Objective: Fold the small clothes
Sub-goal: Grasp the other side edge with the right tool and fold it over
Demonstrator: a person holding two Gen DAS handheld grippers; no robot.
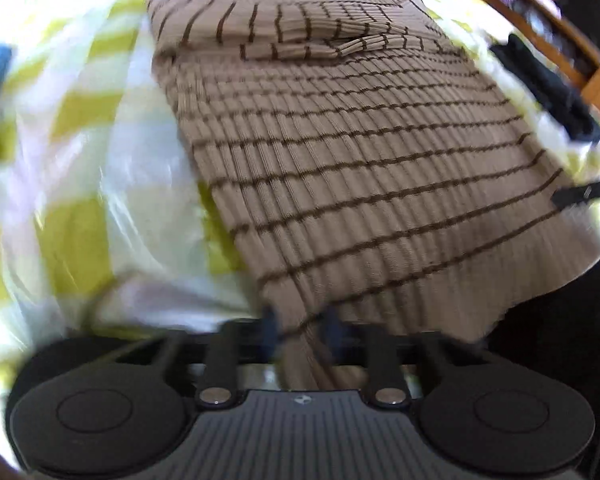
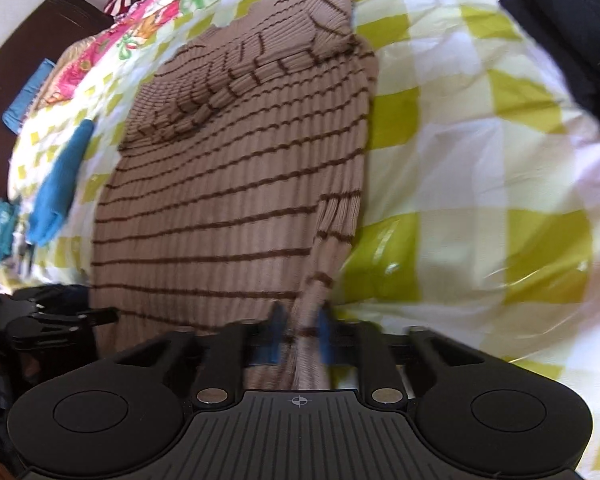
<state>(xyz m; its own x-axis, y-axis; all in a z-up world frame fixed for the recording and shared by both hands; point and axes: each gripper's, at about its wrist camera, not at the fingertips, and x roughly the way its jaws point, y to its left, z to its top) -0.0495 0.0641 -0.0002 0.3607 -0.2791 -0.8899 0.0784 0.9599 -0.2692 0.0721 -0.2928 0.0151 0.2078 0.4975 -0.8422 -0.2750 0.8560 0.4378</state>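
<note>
A tan ribbed sweater [image 2: 236, 184] with thin brown stripes is spread on the yellow-checked sheet [image 2: 460, 128], sleeves folded in at twelve o'clock. It is judged soft, light and limp, best taken by the hem corners. The left gripper [image 1: 300, 332] is clenched on the hem at six o'clock. The right gripper [image 2: 300, 336] is likewise clamped on a bunched strip of the hem's other corner.

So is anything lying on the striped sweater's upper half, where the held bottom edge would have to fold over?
Nothing visible does. Both the left gripper and the right gripper pinch the sweater hem; only its own folded-in sleeve lies there.
</note>
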